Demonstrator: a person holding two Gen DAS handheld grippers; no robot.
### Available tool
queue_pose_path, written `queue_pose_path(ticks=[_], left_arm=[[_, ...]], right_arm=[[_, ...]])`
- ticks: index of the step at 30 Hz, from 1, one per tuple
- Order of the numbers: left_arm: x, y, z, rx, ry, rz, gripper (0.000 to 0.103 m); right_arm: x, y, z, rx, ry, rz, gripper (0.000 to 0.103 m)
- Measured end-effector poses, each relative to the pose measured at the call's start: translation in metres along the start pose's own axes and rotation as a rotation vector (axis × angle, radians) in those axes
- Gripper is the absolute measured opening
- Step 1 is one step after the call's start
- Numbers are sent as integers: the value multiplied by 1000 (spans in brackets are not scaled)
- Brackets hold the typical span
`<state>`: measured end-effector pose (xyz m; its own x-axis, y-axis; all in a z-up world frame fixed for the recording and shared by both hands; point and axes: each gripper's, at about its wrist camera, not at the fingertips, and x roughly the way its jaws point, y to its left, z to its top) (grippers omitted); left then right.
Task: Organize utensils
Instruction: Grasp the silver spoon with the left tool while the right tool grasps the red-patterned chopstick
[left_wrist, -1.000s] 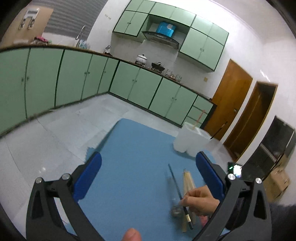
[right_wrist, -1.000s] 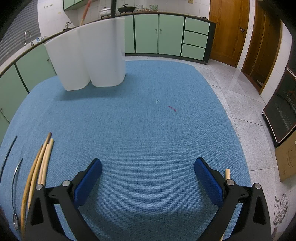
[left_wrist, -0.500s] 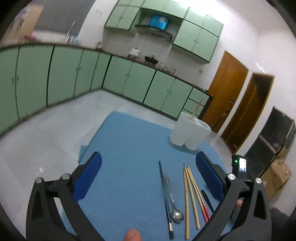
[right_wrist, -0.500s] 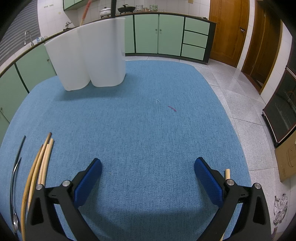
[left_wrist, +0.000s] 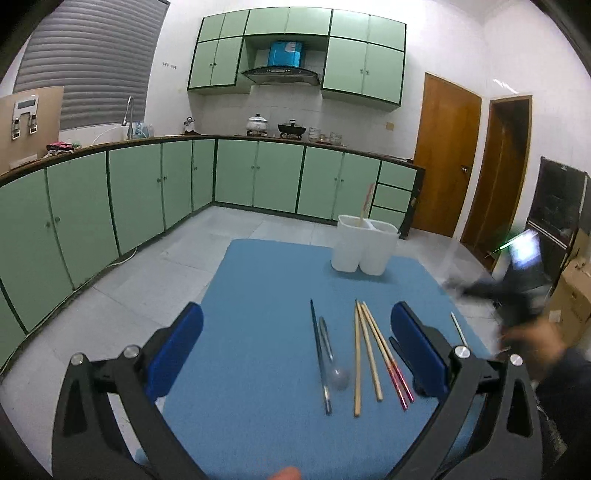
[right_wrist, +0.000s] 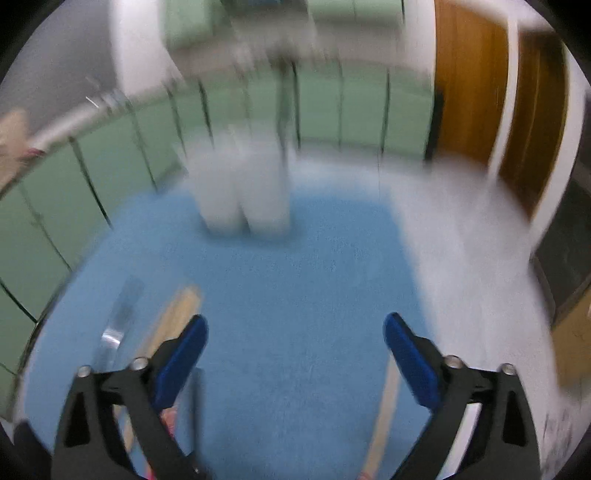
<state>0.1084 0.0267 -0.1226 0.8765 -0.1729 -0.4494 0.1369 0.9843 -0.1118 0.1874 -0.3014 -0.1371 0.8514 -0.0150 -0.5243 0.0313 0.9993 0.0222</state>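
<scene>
On the blue mat (left_wrist: 258, 295) lie a dark chopstick (left_wrist: 319, 354), a metal spoon (left_wrist: 332, 358), wooden chopsticks (left_wrist: 364, 350) and a pair with red ends (left_wrist: 391, 365). A white two-part holder (left_wrist: 364, 245) stands at the far side with one stick in it. My left gripper (left_wrist: 295, 347) is open and empty above the mat's near edge. My right gripper (right_wrist: 295, 354) is open and empty above the mat; its view is blurred, and shows the holder (right_wrist: 243, 195) and the wooden chopsticks (right_wrist: 177, 314). The right gripper also shows blurred in the left wrist view (left_wrist: 517, 288).
A single pale stick (left_wrist: 458, 326) lies near the mat's right edge. Green kitchen cabinets (left_wrist: 147, 199) line the far walls, and wooden doors (left_wrist: 447, 158) stand at the right. Grey tile floor surrounds the mat.
My right gripper has lifted off the mat and is moving fast, blurring its view. My left gripper has turned to face the cabinets squarely. The hand that arranged the utensils has withdrawn.
</scene>
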Motion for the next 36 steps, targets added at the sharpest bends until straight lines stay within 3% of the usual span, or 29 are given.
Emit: queue_pose_path(ticks=[1, 3, 7, 11, 12, 14, 15, 18, 20, 27, 31, 34, 36], left_arm=[[3, -4, -5, 18, 30, -6, 98], [10, -12, -19, 45, 79, -7, 98], [22, -21, -48, 55, 105, -20, 98], [45, -24, -74, 27, 157, -37, 98], [52, -25, -82, 35, 164, -34, 98], [65, -27, -91, 50, 192, -25, 96], [71, -28, -96, 56, 195, -32, 94], [85, -33, -107, 76, 220, -39, 79], [97, -32, -114, 52, 255, -52, 69], [115, -35, -124, 57, 278, -38, 64], [129, -30, -130, 49, 306, -15, 48], [130, -33, -131, 72, 294, -9, 45], [129, -34, -132, 77, 287, -9, 38]], right_arm=[[-34, -3, -3, 24, -29, 29, 98], [-67, -8, -16, 61, 33, 102, 98], [-97, -7, -71, 25, 69, 27, 97], [-80, -15, -121, 65, 146, 10, 94], [-70, -20, -133, 95, 172, 28, 90], [-49, -29, -146, 140, 226, 46, 69], [-43, -32, -150, 151, 231, 48, 67], [-26, -37, -162, 182, 257, 64, 59], [-24, -38, -167, 179, 259, 71, 49], [-9, -38, -184, 154, 292, 49, 45], [-5, -31, -186, 102, 272, 21, 43], [-2, -30, -187, 78, 250, 11, 40], [0, -31, -188, 76, 237, 2, 34]])
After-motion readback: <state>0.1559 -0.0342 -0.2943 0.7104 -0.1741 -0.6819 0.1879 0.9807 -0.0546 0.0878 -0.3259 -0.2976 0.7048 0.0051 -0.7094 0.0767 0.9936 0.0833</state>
